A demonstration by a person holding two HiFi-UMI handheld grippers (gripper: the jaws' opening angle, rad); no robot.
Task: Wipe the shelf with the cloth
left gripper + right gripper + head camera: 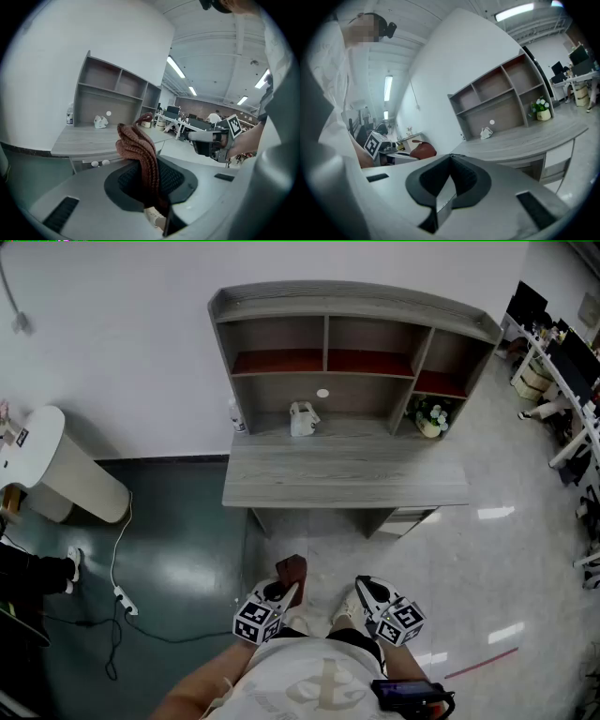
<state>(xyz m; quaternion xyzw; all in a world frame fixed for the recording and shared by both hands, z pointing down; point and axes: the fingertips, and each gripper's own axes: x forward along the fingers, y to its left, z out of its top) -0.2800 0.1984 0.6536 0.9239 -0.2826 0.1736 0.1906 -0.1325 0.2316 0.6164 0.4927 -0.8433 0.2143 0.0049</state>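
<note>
White loose top (pixel 309 681) with a faint pale print, light shoes (pixel 309 620), black device with red trim (pixel 412 697) at the waist, left tongs (pixel 284 592) and right tongs (pixel 364 589) in smooth grey shells, black ribbed pads (pixel 466 177), black-and-white square-marker cubes (pixel 258 620)

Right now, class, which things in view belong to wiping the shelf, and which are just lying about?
For the job: brown cloth, clamped in the jaws of the left gripper; grey shelf.

Lying about: small white object, bottle and potted flowers on the shelf; power strip on the floor.
</note>
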